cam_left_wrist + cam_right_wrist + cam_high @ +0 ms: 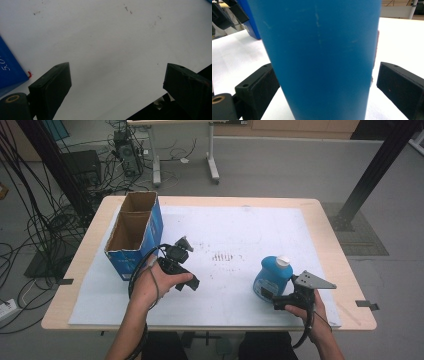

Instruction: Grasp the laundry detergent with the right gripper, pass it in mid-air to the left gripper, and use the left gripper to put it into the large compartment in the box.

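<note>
— Starting at the left: the cardboard box (134, 234) stands open-topped near the counter's (90, 232) left edge, nothing in it that I can make out. The left gripper (181, 270) hovers just beside it over the white sheet (235, 227), jaws wide apart with nothing between them.

— So no danger there?

— Only that it sits close to the box wall. A careless swing of that hand could knock the box askew or toward the edge.

— And on the right?

— The blue bottle (271, 276) stands upright on the sheet, white cap (283, 261) on top. The right gripper (278, 296) has it between its jaws; in the right gripper view the left jaw looks to be touching the bottle (319, 57), while the right one is still apart from it. Not clamped yet.

— What worries you?

— It's a rounded, smooth-looking body. If the jaws close off-centre, I'd guess one pushes first and the bottle tips or slides away. And a low grip could let it swing when lifted.
</note>
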### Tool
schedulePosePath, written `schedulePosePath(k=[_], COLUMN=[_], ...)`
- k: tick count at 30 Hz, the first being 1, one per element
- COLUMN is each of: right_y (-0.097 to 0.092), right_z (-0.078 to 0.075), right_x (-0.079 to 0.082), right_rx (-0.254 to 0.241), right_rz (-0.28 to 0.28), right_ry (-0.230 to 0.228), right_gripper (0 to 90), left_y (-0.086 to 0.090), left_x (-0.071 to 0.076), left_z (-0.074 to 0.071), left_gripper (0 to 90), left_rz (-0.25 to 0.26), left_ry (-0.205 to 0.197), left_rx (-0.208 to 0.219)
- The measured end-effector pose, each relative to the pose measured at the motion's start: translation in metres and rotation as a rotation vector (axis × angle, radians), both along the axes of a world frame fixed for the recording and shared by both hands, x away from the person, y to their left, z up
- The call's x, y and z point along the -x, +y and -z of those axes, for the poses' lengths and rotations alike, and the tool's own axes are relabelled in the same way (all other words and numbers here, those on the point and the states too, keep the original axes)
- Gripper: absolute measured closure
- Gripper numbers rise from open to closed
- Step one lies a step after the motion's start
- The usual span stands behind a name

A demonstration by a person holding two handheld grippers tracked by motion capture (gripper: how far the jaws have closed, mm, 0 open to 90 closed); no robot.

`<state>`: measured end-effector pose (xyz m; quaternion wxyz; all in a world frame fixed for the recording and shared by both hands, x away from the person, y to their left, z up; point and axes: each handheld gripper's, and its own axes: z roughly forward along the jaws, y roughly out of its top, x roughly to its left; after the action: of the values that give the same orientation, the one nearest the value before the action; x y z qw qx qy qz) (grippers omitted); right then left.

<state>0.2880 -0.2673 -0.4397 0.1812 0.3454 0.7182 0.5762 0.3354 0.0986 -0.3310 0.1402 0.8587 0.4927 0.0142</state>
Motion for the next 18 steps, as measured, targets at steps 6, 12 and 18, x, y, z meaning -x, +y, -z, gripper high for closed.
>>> schedulePosePath(k=[6,12,18], right_y=[-0.0004,0.0007,0.0015], right_z=[-0.0009,-0.0009,-0.0011], right_x=[-0.0002,0.0000,-0.0001], right_rx=[0.000,-0.002,-0.002], right_rz=[0.001,-0.001,-0.004], right_ry=[-0.004,-0.005,-0.007], right_gripper=[4.7,5.0,5.2], left_y=[0.0005,0.0005,0.0007], left_x=[0.0000,0.0001,0.0005], left_z=[-0.0004,-0.0014,-0.0013], left_gripper=[8.1,8.1,8.1], left_rz=[-0.002,-0.004,-0.005], left_ry=[0.000,-0.003,-0.001], left_rx=[-0.001,0.002,0.001])
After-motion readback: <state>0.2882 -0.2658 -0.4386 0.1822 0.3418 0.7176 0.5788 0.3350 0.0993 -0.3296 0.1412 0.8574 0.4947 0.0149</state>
